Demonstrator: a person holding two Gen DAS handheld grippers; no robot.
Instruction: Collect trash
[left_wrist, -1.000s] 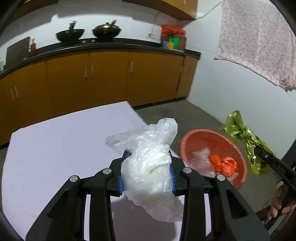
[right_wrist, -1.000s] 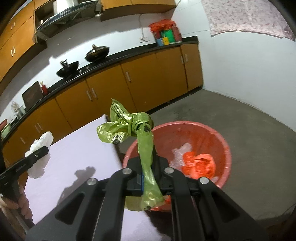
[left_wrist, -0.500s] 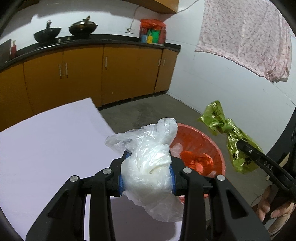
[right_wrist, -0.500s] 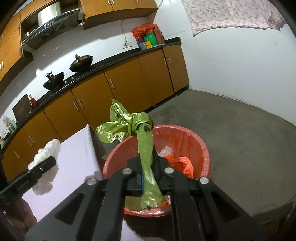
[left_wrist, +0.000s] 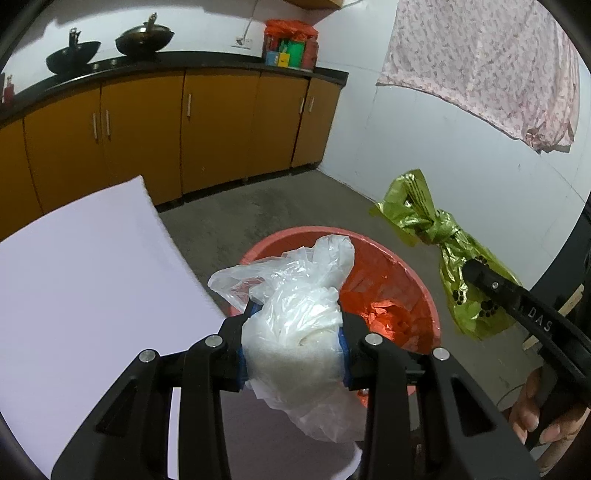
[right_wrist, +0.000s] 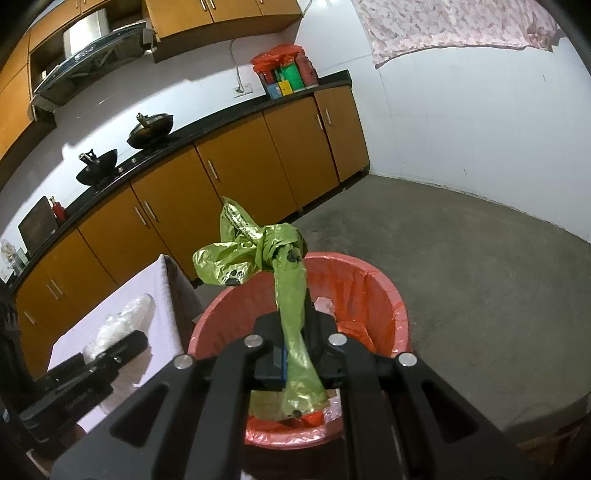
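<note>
The left gripper (left_wrist: 291, 347) is clamped on a crumpled white plastic bag (left_wrist: 295, 325); its jaws are spread only as far as the bundle's bulk forces. The right gripper (right_wrist: 295, 354) is pressed nearly together, pinching the twisted neck of a green plastic bag (right_wrist: 258, 254), whose long axis runs forward along the fingers, knot at the far end.

Both bundles are held above floor level near the red bin (right_wrist: 391, 306), which stands on the floor just off the right edge of the white-covered bench (left_wrist: 92, 277). The bin already contains orange and clear scraps.

Governing relation: in the right wrist view the green bag hangs directly over the bin's mouth. The white bag sits over the bin's near-left rim, partly above the bench corner. Judgement: the right hand is better placed to release first; the left needs a short shift rightward.
</note>
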